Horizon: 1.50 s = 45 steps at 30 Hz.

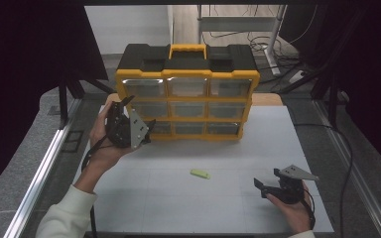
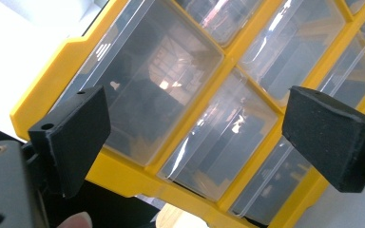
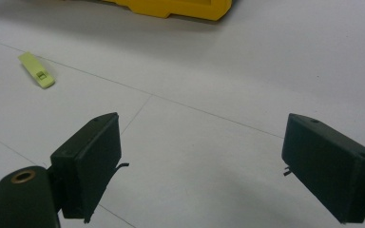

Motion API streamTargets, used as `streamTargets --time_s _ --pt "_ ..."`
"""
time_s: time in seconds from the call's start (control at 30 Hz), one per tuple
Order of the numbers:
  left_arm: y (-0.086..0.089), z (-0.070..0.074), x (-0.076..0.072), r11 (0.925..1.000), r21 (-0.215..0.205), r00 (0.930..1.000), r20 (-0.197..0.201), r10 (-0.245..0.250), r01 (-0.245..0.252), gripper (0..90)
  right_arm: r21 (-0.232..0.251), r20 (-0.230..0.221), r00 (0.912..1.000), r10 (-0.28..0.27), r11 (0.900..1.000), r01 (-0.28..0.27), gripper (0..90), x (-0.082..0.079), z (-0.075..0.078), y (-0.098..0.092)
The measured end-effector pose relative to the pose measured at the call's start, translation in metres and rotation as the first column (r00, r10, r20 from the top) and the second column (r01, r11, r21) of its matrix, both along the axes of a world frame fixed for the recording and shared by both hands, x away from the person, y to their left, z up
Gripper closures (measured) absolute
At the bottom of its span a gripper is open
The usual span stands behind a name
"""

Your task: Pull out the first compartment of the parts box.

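- Nine clear drawers front the yellow organizer [image 1: 186, 104], standing upright at the far side of the white tabletop [image 1: 178, 198].
- Your left gripper [image 1: 138, 110], jaws wide and holding nothing, faces its lower-left drawers, close up.
- Your right gripper [image 1: 267, 177], also wide and holding nothing, hovers near-right.
- The small green clip [image 1: 199, 173] lies flat mid-tabletop, well apart from both.

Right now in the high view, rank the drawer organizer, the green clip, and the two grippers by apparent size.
1. Yellow-and-black drawer organizer, largest by far.
2. Left gripper and right gripper: these look about alike, so no ranking between them.
3. Light green clip, smallest, lying on the white table.
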<state>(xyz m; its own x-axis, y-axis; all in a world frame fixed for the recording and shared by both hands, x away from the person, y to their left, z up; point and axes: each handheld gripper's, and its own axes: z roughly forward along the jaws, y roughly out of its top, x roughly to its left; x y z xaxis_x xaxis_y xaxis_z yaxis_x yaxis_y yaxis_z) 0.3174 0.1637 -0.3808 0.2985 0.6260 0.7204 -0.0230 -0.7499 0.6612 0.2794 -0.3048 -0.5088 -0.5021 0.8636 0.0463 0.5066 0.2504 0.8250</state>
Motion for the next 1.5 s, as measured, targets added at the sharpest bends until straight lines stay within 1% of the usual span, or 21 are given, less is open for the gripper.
streamTargets --time_s 0.27,0.3,0.33,0.37,0.5,0.6,0.7,0.87,0.97,1.27,1.33,1.37,1.43,1.5 --pt "0.002 0.004 0.005 0.9999 0.001 0.9999 0.003 0.011 -0.011 9.4 -0.001 -0.001 1.0 -0.002 1.0 0.002 13.1 0.0 0.0 0.0" --pt "0.002 0.005 0.005 0.9999 0.009 0.9999 0.004 0.012 -0.012 9.4 -0.001 -0.002 1.0 -0.002 1.0 0.002 13.1 0.0 0.0 0.0" --pt "0.002 0.005 0.005 0.9999 0.009 0.9999 0.004 0.012 -0.012 9.5 0.0 -0.001 1.0 -0.003 1.0 0.003 13.1 0.0 0.0 0.0" --pt "0.002 0.005 0.007 0.9999 0.0 0.9999 0.007 0.013 -0.013 9.4 0.0 -0.002 1.0 -0.003 1.0 0.003 13.1 0.0 0.0 0.0" --pt "0.003 0.006 0.009 0.9999 0.001 0.9998 0.013 0.014 -0.014 9.5 0.0 -0.002 1.0 -0.004 1.0 0.004 13.1 0.0 0.0 0.0" --pt "0.002 0.008 0.01 0.9998 0.01 0.9998 0.013 0.018 -0.018 9.5 0.0 -0.002 1.0 -0.003 1.0 0.003 13.1 0.0 0.0 0.0" --pt "0.001 0.009 0.013 0.9998 0.008 0.9997 0.019 0.016 -0.016 9.5 0.0 -0.001 1.0 -0.003 1.0 0.003 13.1 0.0 0.0 0.0" --pt "-0.001 0.01 0.015 0.9999 0.006 0.9996 0.023 0.015 -0.015 9.4 0.008 -0.002 1.0 -0.008 1.0 0.008 13.1 0.0 0.0 -0.001" --pt "-0.001 0.011 0.016 0.9999 0.01 0.9994 0.032 0.012 -0.013 9.3 0.009 -0.001 0.9999 -0.01 1.0 0.01 13.1 0.0 0.0 -0.001" --pt "-0.002 0.013 0.019 0.9998 0.01 0.9991 0.04 0.014 -0.014 9.4 0.006 -0.004 1.0 -0.009 1.0 0.009 13.2 0.0 0.0 -0.001" --pt "-0.002 0.013 0.019 0.9997 0.016 0.9992 0.038 0.016 -0.016 9.4 0.003 -0.001 0.9999 -0.015 1.0 0.015 13.1 0.0 0.0 0.0" --pt "-0.002 0.013 0.02 0.9999 0.009 0.9992 0.038 0.014 -0.014 9.4 0.003 -0.001 0.9999 -0.015 1.0 0.015 13.1 0.0 0.0 0.0" --pt "-0.002 0.013 0.021 0.9997 0.017 0.9991 0.04 0.018 -0.019 9.5 0.004 -0.005 1.0 -0.008 1.0 0.008 13.1 0.0 0.0 0.0" --pt "-0.002 0.013 0.022 0.9997 0.012 0.9991 0.039 0.019 -0.019 9.4 0.004 -0.006 1.0 -0.007 1.0 0.007 13.1 0.0 0.0 -0.001"
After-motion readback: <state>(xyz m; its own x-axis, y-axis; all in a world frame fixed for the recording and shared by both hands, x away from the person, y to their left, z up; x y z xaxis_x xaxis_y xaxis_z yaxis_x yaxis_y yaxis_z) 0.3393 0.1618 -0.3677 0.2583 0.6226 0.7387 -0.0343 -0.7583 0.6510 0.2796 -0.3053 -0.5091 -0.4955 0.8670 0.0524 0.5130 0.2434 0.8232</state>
